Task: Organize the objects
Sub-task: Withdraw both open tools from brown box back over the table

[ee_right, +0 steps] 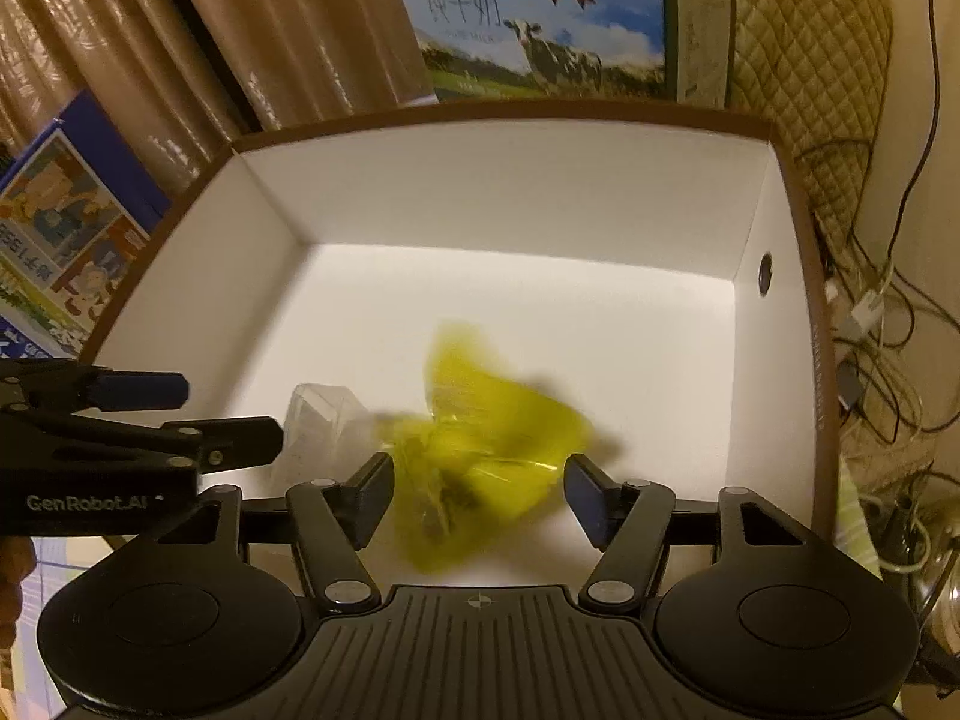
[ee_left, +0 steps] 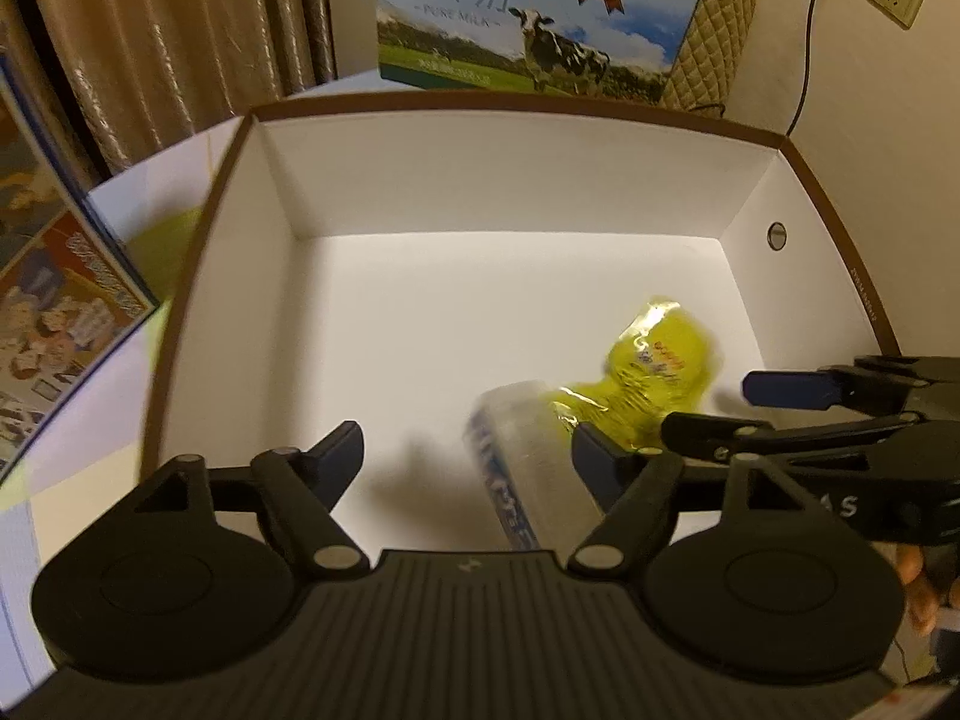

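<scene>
Left gripper (ee_left: 468, 456) spread wide, nothing between its fingers, over the white cardboard box with brown rim (ee_left: 516, 105). Lower centre of the left view, a clear plastic packet with blue print (ee_left: 528, 468) lies blurred on the box floor beside its right finger. Right gripper (ee_right: 480, 495) is wide too, holding nothing; the crinkly yellow cellophane bag (ee_right: 480, 420), smeared by motion, sits between and just beyond its fingers. Milk carton with a cow (ee_left: 540, 18) stands behind the box.
</scene>
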`<state>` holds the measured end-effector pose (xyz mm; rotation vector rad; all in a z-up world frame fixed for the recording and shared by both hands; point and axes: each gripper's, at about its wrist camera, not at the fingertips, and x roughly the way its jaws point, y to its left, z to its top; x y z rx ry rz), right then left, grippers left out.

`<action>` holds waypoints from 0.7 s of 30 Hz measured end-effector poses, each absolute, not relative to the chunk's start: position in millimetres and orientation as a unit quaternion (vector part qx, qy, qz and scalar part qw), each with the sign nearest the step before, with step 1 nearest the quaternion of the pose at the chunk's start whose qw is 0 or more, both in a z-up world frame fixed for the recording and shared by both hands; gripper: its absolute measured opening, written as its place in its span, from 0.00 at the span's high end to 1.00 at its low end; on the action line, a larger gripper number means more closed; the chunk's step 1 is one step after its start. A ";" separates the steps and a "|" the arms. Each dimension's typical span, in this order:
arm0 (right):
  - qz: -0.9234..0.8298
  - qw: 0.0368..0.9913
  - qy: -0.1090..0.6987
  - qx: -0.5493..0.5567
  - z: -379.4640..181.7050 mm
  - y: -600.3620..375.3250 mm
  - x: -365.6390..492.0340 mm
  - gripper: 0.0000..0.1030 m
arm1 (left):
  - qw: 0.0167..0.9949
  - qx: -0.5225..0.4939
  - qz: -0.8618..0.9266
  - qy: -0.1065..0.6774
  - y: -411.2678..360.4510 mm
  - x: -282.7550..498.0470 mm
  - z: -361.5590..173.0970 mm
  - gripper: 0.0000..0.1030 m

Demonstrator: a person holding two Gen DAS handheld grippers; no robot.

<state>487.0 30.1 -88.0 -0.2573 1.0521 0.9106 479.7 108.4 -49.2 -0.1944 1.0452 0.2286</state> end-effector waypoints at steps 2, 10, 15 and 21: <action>0.421 0.762 0.478 -0.112 -82.2 25.9 484.9 0.39 | 0.858 -0.090 0.113 0.493 108.8 474.4 -44.5 0.26; 0.428 0.772 0.461 -0.089 -59.0 3.1 467.4 0.39 | 0.867 -0.091 0.120 0.475 106.1 446.4 -22.7 0.20; 0.436 0.778 0.447 -0.073 -42.8 -13.2 451.5 0.38 | 0.873 -0.100 0.128 0.460 101.9 422.0 -6.6 0.18; 0.440 0.784 0.434 -0.060 -24.3 -31.3 432.0 0.38 | 0.878 -0.107 0.139 0.446 96.1 393.5 8.7 0.17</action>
